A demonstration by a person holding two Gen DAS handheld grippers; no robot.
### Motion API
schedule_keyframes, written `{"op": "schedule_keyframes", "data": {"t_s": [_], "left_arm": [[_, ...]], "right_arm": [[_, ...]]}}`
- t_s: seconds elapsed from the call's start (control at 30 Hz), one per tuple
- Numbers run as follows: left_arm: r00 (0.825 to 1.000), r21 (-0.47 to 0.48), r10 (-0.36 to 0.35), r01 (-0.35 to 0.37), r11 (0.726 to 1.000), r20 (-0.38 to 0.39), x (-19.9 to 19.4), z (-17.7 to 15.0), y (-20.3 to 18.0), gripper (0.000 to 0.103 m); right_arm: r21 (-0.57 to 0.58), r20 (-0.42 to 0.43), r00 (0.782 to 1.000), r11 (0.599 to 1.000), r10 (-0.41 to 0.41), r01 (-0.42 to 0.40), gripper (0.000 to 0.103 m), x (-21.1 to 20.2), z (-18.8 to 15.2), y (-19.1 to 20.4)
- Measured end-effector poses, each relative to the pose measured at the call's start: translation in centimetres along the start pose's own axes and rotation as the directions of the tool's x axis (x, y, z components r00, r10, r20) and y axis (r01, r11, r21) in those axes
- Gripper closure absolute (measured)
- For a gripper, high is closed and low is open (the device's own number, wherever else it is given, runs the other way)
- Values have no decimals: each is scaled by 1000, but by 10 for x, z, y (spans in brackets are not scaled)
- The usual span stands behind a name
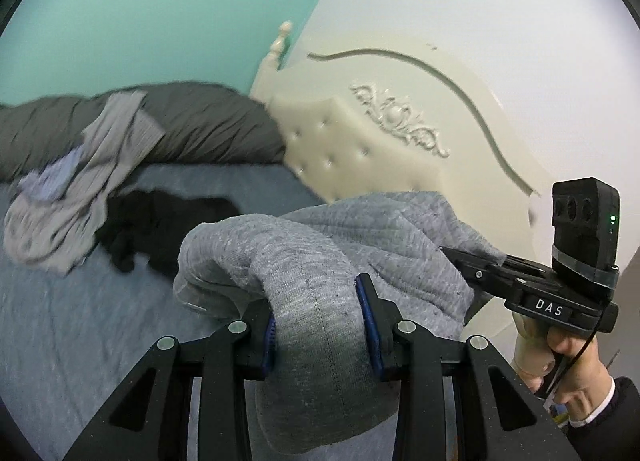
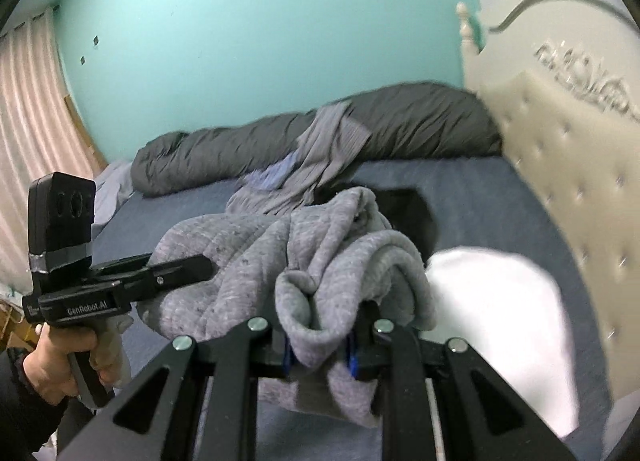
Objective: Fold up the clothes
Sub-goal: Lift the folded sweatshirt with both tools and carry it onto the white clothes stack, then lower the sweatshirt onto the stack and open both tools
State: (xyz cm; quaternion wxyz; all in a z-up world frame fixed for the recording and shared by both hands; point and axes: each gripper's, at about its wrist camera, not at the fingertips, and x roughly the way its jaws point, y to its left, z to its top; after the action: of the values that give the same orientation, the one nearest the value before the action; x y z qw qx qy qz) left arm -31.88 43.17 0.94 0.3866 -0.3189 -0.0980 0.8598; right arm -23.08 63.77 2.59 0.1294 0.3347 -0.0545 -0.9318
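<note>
- Your left gripper [image 1: 320,325] is clamped on a thick fold of the grey sweatshirt [image 1: 360,261]; the blue pads [image 1: 366,301] press into the fabric from both sides, and the cloth bulges up over the fingers and hangs down beneath them.
- Your right gripper [image 2: 320,345] pinches a narrower bunched fold of the same grey sweatshirt [image 2: 248,261], with its jaws drawn closer together than the left ones.
- The sweatshirt hangs between your two grippers, raised above the blue bedsheet [image 1: 60,321]. In the left wrist view it stretches off to the right towards the other gripper; in the right wrist view it stretches off to the left.
- In the left wrist view your right hand [image 1: 568,373] grips its handle at the lower right; in the right wrist view your left hand [image 2: 56,357] grips its handle at the lower left.
- Beyond the sweatshirt on the bed lie a black garment [image 1: 160,229] and, just beside it, a pale grey ribbed garment [image 1: 92,173] draped partly up onto the rolled dark grey duvet [image 1: 208,125].
- A white item [image 2: 500,301] lies on the sheet to the right of your right gripper; I cannot tell what it is.
- The cream tufted headboard [image 1: 360,149] stands at the right, against the teal wall [image 1: 140,13].
</note>
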Motion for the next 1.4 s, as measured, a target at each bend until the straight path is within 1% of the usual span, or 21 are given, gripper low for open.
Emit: {"op": "schedule_keyframes", "data": {"t_s": [0.07, 0.17, 0.23, 0.3, 0.37, 0.43, 0.5, 0.57, 0.63, 0.7, 0.8, 0.93, 1.0, 1.07, 1.13, 1.2, 1.27, 1.37, 1.4], "left_arm": [[1000, 19, -6, 6, 1000, 25, 16, 14, -14, 66], [999, 29, -15, 14, 999, 49, 49, 28, -27, 66], [999, 27, -15, 14, 1000, 46, 74, 29, -34, 66], [999, 30, -11, 10, 999, 40, 102, 23, -40, 65], [1000, 24, -8, 8, 1000, 11, 131, 7, -44, 65], [999, 6, -11, 12, 1000, -48, 164, -18, -47, 65], [992, -20, -24, 22, 1000, -124, 193, -50, -48, 65], [982, -39, -46, 39, 998, -184, 210, -82, -53, 65], [974, -52, -66, 56, 997, -216, 216, -104, -58, 65], [969, -65, -82, 69, 996, -231, 217, -120, -62, 65], [964, -120, -109, 81, 989, -243, 213, -130, -64, 65], [957, -175, -136, 92, 980, -258, 202, -129, -66, 65], [955, -213, -155, 101, 972, -253, 197, -128, -62, 65], [952, -238, -159, 96, 967, -263, 197, -128, -55, 65], [946, -272, -164, 86, 959, -280, 198, -132, -46, 65], [937, -321, -173, 70, 944, -303, 201, -142, -33, 65], [930, -315, -167, 60, 947, -326, 201, -152, -29, 62], [927, -299, -165, 61, 952, -336, 194, -156, -26, 60], [927, -298, -164, 60, 953, -337, 193, -155, -26, 60]], "right_arm": [[-21, 27, 999, 999, -25, 25, 85, -7, 19, -18], [-32, 67, 997, 998, -44, 46, 85, -10, 37, -46], [-40, 83, 995, 997, -64, 68, 85, -7, 41, -67], [-54, 91, 991, 994, -93, 98, 85, -1, 41, -86], [-43, 78, 990, 992, -117, 121, 85, 9, 22, -110], [-31, 64, 988, 989, -141, 143, 85, 19, 2, -134], [-19, 49, 985, 986, -164, 165, 85, 30, -18, -158], [20, -9, 985, 985, -172, 172, 85, 42, -50, -178], [47, -62, 985, 985, -163, 166, 85, 46, -84, -191], [69, -105, 984, 986, -147, 154, 85, 45, -113, -201], [119, -135, 984, 984, -114, 130, 85, 35, -138, -216], [189, -140, 988, 978, -59, 85, 85, 24, -145, -226], [229, -140, 990, 971, -31, 63, 85, 18, -141, -227], [269, -139, 990, 962, -2, 40, 85, 11, -136, -228], [299, -152, 988, 954, 10, 36, 85, 10, -136, -230], [313, -190, 982, 948, 5, 55, 85, 16, -147, -232], [326, -228, 974, 942, 1, 76, 85, 21, -159, -234], [381, -235, 972, 922, 24, 69, 85, 24, -177, -242], [391, -234, 972, 918, 32, 64, 83, 23, -180, -243]]}}
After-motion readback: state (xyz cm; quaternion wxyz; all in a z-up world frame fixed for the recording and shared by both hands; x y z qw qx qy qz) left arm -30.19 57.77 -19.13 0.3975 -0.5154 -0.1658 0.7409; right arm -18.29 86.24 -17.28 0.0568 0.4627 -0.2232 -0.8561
